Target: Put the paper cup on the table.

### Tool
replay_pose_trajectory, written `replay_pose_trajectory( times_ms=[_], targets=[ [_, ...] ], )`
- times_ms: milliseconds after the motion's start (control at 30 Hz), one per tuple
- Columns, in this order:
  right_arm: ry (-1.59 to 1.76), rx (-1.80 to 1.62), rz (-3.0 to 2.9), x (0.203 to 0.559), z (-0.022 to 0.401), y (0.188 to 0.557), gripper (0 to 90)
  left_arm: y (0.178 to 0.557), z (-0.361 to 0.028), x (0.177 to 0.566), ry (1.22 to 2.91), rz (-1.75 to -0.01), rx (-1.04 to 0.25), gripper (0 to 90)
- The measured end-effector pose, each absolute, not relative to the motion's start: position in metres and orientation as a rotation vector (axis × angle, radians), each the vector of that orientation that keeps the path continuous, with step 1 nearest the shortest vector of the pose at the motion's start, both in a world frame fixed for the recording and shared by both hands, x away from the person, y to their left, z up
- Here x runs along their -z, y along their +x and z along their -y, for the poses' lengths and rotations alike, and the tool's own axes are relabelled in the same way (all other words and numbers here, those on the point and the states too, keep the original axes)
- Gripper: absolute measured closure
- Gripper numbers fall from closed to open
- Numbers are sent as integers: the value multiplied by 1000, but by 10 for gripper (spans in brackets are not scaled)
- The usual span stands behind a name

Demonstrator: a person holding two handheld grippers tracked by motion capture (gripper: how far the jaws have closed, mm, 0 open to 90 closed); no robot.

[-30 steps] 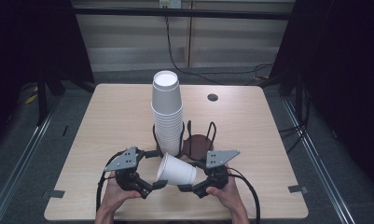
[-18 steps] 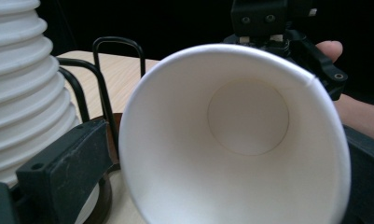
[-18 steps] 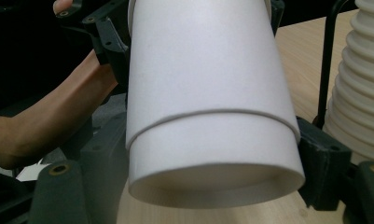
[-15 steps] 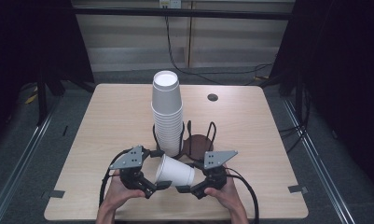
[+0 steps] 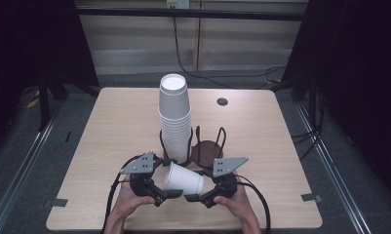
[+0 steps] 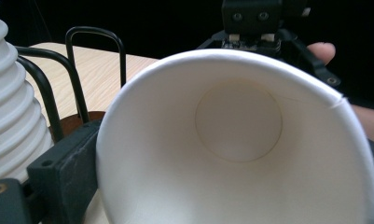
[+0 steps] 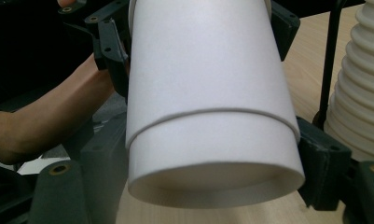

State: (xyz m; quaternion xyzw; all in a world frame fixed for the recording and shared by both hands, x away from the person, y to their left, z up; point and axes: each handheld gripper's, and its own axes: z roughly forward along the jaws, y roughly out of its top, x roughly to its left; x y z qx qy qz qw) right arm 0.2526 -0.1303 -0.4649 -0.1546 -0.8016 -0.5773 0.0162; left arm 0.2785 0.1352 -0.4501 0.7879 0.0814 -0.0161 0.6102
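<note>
A white paper cup (image 5: 183,179) lies on its side in the air between my two grippers, near the table's front edge. My left gripper (image 5: 171,194) is at its wide mouth; its jaws have just been closing with the rim between them, and one finger (image 6: 63,158) presses the rim. I look straight into the cup (image 6: 236,140). My right gripper (image 5: 194,197) is shut on the narrow base end, a finger (image 7: 322,154) on each side. A seam across the cup (image 7: 208,93) shows one cup nested in another.
A tall stack of white cups (image 5: 174,117) stands in a black wire holder (image 5: 221,139) with a brown base (image 5: 207,148), just behind the grippers. A small dark round hole (image 5: 222,101) sits near the table's far edge. The wooden table (image 5: 110,126) is bare at left and right.
My left gripper has slid a little right, up to the cup's mouth. The right gripper and the cup have stayed almost still.
</note>
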Motion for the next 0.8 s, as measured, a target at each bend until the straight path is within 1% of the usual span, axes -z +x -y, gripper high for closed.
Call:
replay_pose_trajectory(
  times_ms=[233,433,700,767,800],
  targets=[
    [-473,1818,2468,466,131,253,232,280,-139,448,1811,-190,72,57],
    [-475,1820,2467,468,132,254,211,278,-140,446,1791,-178,65,94],
    [-494,1834,2463,471,132,253,190,276,-140,445,1802,-181,41,97],
    [-525,1863,2455,472,135,252,157,276,-141,445,1793,-186,33,96],
    [-530,1875,2446,473,136,252,156,276,-142,445,1797,-187,28,96]
  ],
)
